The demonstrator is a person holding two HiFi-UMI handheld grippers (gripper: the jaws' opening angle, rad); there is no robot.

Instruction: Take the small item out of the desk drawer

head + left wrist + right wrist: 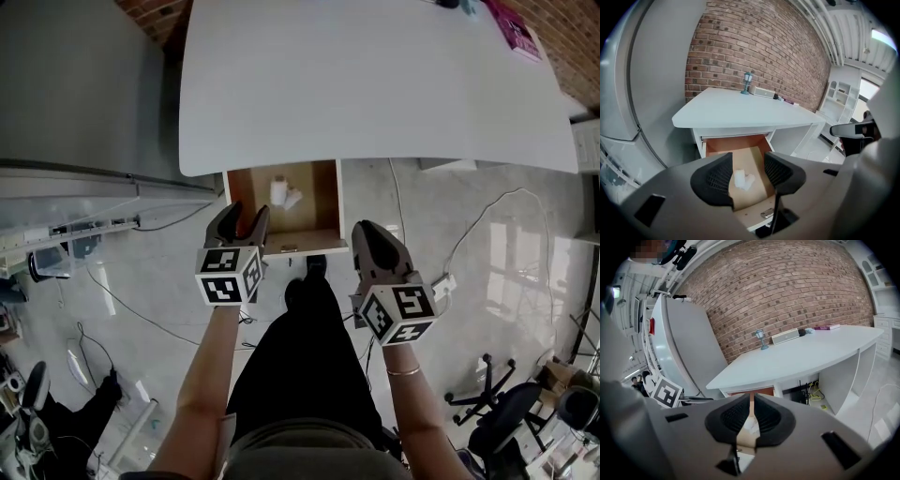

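The drawer (302,246) under the white desk (375,84) stands pulled out, and a small white item (284,194) lies on its brown floor. My left gripper (246,217) hovers open just above the drawer's front left corner. In the left gripper view the item (743,180) shows between the spread jaws of the left gripper (747,159), well beyond them and untouched. My right gripper (367,231) hangs shut and empty beside the drawer's front right corner. In the right gripper view only a thin slit is left between the jaws of the right gripper (752,397), and the item (752,424) shows through it.
A tall grey cabinet (84,84) stands left of the desk. A pink book (514,28) lies at the desk's far corner and a small lamp (748,83) stands by the brick wall. Cables (497,216) run over the floor, and an office chair (516,412) is at the lower right.
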